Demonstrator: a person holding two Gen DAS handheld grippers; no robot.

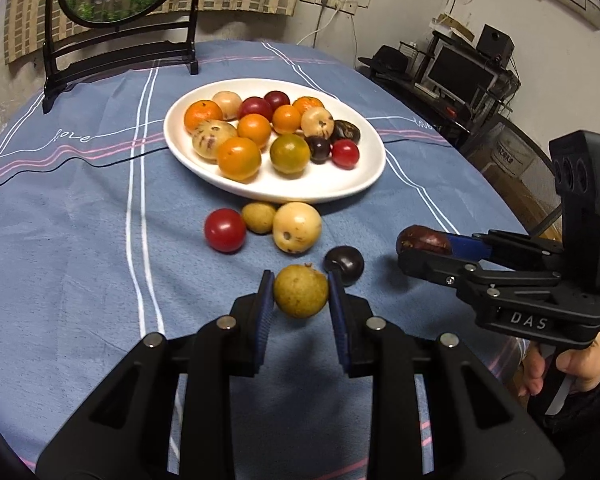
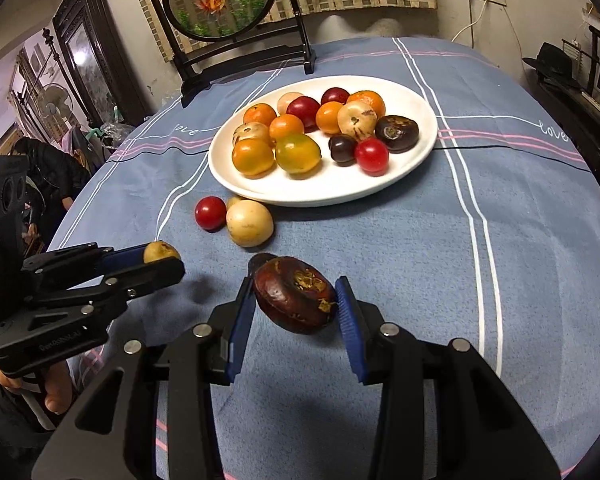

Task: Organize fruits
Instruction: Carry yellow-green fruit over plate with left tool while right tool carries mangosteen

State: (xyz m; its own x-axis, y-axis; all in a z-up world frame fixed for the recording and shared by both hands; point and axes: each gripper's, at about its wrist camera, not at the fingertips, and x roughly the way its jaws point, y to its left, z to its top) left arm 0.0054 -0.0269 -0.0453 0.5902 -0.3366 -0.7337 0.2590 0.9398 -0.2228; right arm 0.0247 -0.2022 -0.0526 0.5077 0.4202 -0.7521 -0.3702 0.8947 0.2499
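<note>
My left gripper is shut on a small yellow-brown fruit, held above the cloth; it also shows in the right wrist view. My right gripper is shut on a dark brown flattened fruit, seen at the right of the left wrist view. A white oval plate holds several oranges, red, pale and dark fruits. In front of it on the cloth lie a red tomato, a small yellow fruit, a pale round fruit and a dark plum.
A blue striped tablecloth covers the round table. A black stand with a round goldfish panel stands at the far edge behind the plate. A desk with a monitor is off the table to the right.
</note>
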